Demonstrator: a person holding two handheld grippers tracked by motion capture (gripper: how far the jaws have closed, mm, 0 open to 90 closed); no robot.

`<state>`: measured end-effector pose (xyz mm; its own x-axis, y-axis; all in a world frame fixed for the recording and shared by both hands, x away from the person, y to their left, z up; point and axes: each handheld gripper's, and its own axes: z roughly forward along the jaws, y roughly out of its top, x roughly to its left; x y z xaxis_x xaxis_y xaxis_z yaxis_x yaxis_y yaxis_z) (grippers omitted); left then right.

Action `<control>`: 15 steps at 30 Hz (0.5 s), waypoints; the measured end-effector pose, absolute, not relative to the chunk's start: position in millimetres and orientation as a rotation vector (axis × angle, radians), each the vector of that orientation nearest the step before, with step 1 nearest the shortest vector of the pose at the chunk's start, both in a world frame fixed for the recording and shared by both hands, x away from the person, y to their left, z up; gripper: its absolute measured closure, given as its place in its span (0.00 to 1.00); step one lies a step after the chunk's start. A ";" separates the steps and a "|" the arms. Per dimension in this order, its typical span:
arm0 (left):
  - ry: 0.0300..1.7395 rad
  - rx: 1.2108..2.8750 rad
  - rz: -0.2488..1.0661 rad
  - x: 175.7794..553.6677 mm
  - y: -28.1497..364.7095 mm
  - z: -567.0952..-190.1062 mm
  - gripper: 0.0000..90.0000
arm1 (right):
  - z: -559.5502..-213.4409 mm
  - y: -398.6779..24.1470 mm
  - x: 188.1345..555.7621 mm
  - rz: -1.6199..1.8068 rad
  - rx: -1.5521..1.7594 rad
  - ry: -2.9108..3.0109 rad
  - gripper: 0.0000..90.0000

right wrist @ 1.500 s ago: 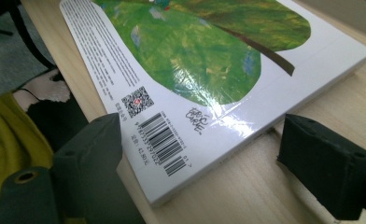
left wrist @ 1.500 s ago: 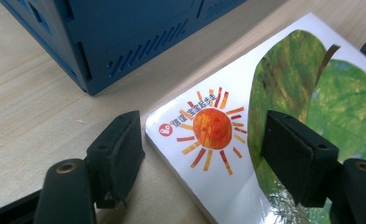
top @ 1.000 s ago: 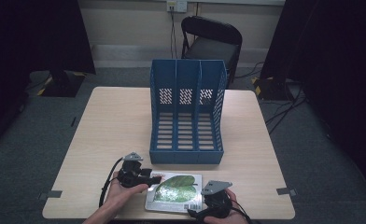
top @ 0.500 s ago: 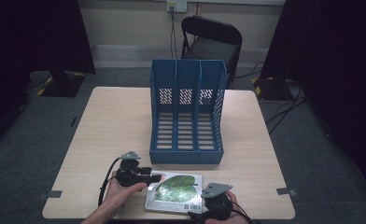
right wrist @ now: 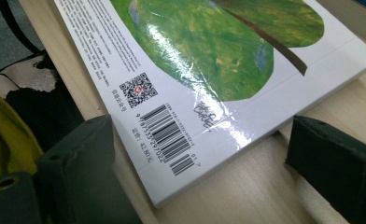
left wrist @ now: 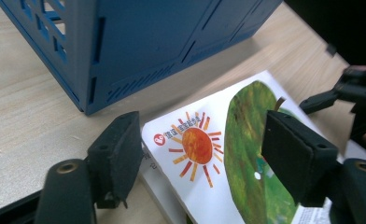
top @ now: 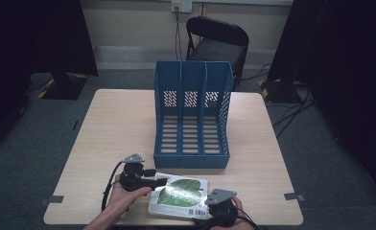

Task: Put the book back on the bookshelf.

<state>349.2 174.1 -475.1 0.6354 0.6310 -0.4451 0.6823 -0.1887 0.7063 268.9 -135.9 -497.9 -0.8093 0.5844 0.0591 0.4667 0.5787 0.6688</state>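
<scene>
The flat white book with a green leaf (top: 179,196) lies on the pale wooden worktop (top: 119,129). The left gripper (left wrist: 200,154) has just been opening its fingers, a book corner between them untouched. The right gripper (right wrist: 200,172) fingers stand apart around another corner.

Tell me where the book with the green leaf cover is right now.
In the high view the book lies flat at the table's near edge, just in front of the blue file rack, between the left gripper and the right gripper.
</scene>
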 end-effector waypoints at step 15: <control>1.069 1.787 -0.100 349.6 177.2 -467.8 0.34 | -498.2 -131.4 268.3 0.991 0.866 2.630 0.07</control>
